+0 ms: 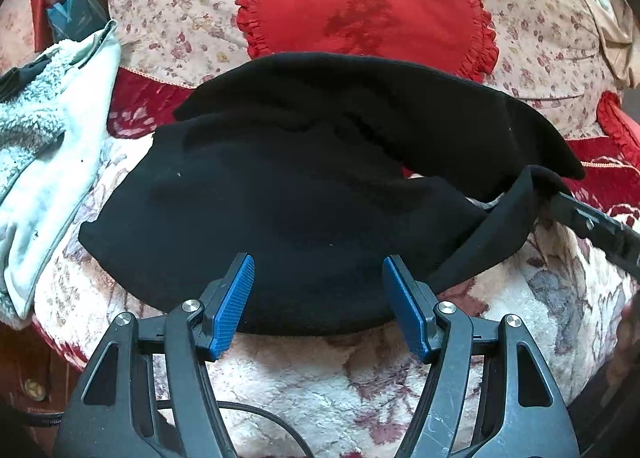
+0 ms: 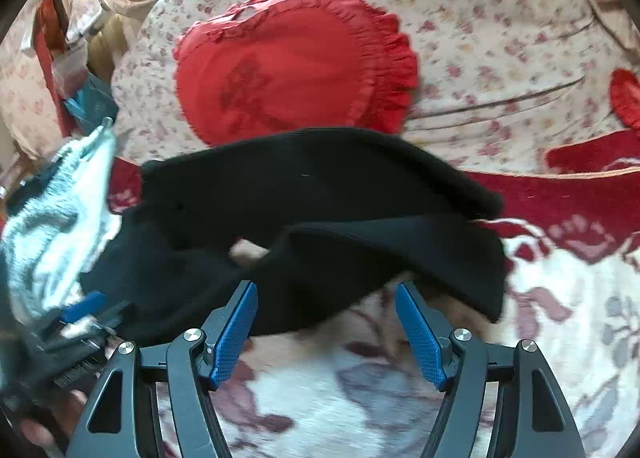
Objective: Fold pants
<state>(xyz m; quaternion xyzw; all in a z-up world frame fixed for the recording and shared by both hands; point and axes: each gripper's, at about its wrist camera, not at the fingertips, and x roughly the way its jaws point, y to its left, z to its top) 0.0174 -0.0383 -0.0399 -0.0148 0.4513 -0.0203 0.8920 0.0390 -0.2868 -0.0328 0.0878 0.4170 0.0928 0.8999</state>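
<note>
Black pants lie loosely bunched on a floral blanket; they also show in the right wrist view. My left gripper is open, its blue pads over the near edge of the pants, holding nothing. My right gripper is open at the pants' near edge, where a fold of the fabric hangs lifted off the blanket. In the left wrist view the right gripper's dark finger reaches under the raised right edge of the pants. The left gripper shows at the left of the right wrist view.
A red heart-shaped ruffled cushion leans on a floral pillow behind the pants. A white fleece garment lies to the left. The cream and red floral blanket covers the surface in front.
</note>
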